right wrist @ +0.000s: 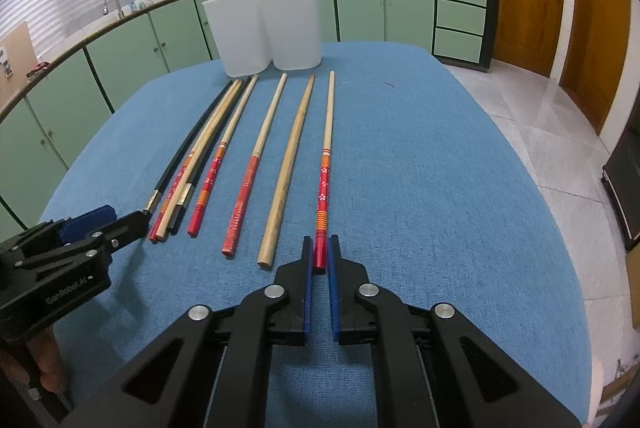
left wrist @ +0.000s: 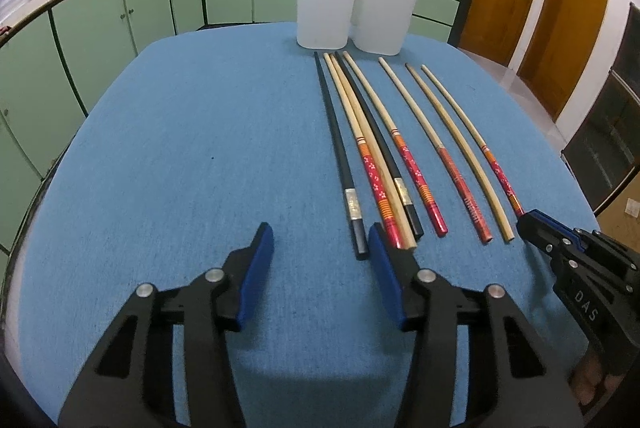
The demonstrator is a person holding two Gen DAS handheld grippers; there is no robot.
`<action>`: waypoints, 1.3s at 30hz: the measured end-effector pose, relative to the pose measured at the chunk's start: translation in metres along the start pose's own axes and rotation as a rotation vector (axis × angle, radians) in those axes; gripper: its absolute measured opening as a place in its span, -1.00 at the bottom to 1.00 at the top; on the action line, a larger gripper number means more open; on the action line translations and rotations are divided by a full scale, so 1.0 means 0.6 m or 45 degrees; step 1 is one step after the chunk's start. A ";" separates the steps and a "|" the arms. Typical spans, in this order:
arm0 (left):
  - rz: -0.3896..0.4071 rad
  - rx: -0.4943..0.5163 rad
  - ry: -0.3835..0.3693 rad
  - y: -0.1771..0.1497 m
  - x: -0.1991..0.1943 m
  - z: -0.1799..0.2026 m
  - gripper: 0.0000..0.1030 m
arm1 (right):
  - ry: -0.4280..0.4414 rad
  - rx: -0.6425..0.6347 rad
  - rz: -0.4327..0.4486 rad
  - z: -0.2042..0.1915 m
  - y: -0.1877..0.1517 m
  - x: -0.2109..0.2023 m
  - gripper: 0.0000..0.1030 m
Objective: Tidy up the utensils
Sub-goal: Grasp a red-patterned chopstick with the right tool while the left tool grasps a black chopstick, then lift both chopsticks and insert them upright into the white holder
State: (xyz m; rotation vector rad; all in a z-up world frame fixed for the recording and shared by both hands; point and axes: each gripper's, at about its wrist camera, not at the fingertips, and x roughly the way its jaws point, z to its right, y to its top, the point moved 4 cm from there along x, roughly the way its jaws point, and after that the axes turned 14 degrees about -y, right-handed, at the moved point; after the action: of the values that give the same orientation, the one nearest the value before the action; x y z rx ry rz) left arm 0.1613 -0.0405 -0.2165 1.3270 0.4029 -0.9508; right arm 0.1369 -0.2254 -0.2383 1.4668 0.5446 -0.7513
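Right claw (right wrist: 320,260) is clamping the red end of the rightmost floral bamboo chopstick (right wrist: 325,183) on the blue-clothed counter (right wrist: 420,167); left claw (left wrist: 320,240) is sitting half-wide, gripping nothing.

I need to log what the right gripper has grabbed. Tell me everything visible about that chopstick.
The chopstick is a pale wooden stick with a red, flower-dotted, orange-banded handle end. It lies flat on the blue tablecloth, rightmost in the row, pointing toward the white containers. The right gripper is shut on its red end.

Two close, downward wrist views, shared chopsticks (left wrist: 384,147)
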 end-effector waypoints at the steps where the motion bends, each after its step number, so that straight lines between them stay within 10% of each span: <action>1: -0.001 0.008 0.001 -0.001 0.000 0.002 -0.16 | 0.000 0.000 0.001 0.000 0.000 0.000 -0.87; 6: -0.007 0.028 -0.007 -0.001 0.002 0.007 -0.22 | 0.005 0.009 0.000 0.002 0.000 0.000 -0.87; 13: -0.028 0.088 -0.003 -0.004 0.008 0.024 -0.87 | -0.006 -0.004 0.002 -0.002 0.000 0.000 -0.88; 22: 0.021 0.039 -0.027 -0.002 -0.012 0.011 -0.88 | 0.006 0.020 0.021 0.006 0.004 -0.006 -0.89; 39: 0.433 0.158 -0.003 0.125 -0.182 0.038 -0.89 | 0.008 0.039 0.305 0.066 0.103 -0.129 -0.89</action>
State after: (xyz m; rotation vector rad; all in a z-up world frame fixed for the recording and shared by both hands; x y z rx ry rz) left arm 0.1495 -0.0268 -0.0833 1.4510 0.1107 -0.7005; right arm 0.1261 -0.2587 -0.1373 1.5316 0.3552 -0.5683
